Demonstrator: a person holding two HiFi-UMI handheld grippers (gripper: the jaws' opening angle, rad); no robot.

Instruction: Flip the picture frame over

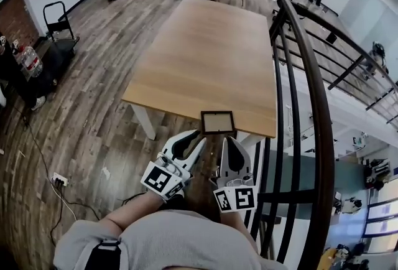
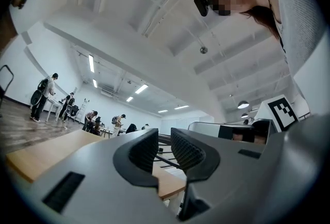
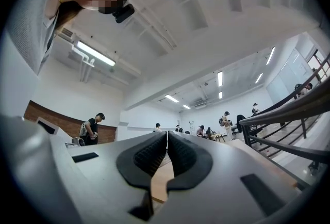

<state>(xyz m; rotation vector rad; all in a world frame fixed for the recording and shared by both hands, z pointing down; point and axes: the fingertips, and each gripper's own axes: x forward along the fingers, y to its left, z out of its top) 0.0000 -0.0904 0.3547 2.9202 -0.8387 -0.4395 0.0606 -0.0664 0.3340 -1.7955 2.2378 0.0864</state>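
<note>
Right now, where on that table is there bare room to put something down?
The table is bare everywhere beyond the picture frame at its near edge, to the far end. Only that near corner, beside the railing, is crowded.

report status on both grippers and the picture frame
Left gripper open, empty. Right gripper shut, empty. Picture frame flat at the table's near edge, untouched, just ahead of both. Nothing between them and it.

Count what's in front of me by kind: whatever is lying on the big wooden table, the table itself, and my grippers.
picture frame: 1
wooden table: 1
grippers: 2 (left gripper open, right gripper shut, both empty)
Total: 4
</note>
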